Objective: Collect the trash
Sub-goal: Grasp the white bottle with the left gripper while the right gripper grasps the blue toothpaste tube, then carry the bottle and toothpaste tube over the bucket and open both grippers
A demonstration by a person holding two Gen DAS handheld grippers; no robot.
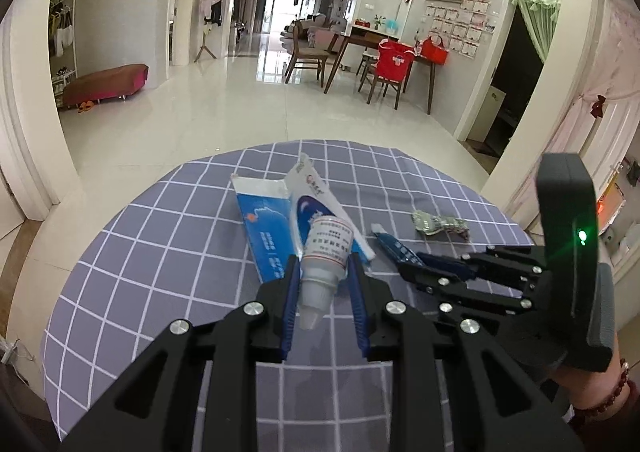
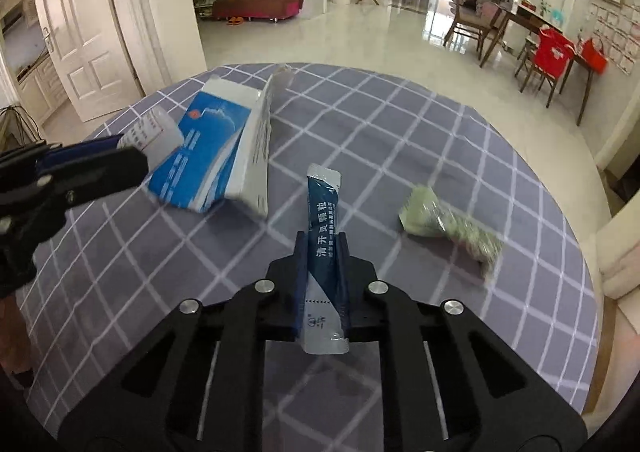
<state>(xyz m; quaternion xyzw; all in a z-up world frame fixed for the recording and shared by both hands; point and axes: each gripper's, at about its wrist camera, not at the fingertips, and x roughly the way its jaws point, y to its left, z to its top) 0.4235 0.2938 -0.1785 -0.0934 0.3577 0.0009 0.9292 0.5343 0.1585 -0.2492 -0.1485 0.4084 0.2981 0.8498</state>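
Your left gripper is pinching a small white plastic bottle across its body at the centre of the left wrist view; it looks light and stiff but smooth and round, so it could twist or slide out if you swing it fast. Your right gripper is pressed together on a dark blue sachet, low centre in the right wrist view, gripped partway along with both ends sticking out; that foil strip is thin, limp and slippery, and will likely droop, so carry it steadily. Left on the checked tablecloth are the opened blue-and-white carton, in the left middle of that view, and a crumpled greenish wrapper at right middle. The carton seems light but crushable, best taken across a narrow side wall; the wrapper is soft, so pinch its bunched middle. The two grippers sit close side by side, so part them before reaching again. The table's round edge lies just beyond the carton, with open floor past it and no bin in sight.
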